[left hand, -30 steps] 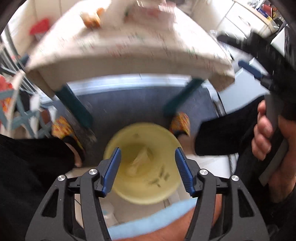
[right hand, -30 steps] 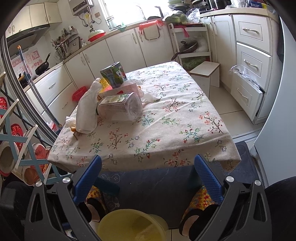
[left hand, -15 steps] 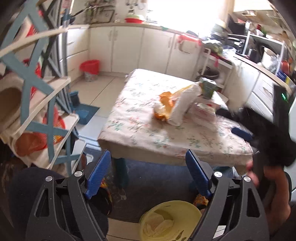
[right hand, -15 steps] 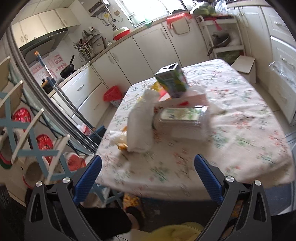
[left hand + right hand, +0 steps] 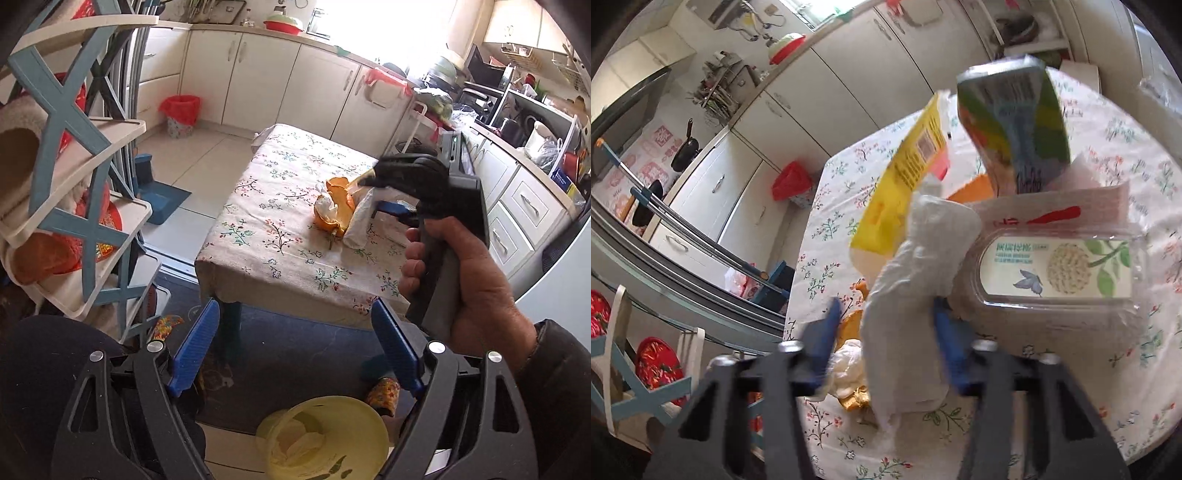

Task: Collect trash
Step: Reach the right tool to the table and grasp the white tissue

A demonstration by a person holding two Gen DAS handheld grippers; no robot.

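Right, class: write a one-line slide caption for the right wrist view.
Right gripper closing around a crumpled white bag on the floral tablecloth, beside a clear plastic container and carton.

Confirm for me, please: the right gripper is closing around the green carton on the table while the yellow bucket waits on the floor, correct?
Not quite: the right gripper is closing around the white crumpled bag, as the right wrist view shows; the green carton stands untouched behind it. The yellow bucket does wait on the floor.
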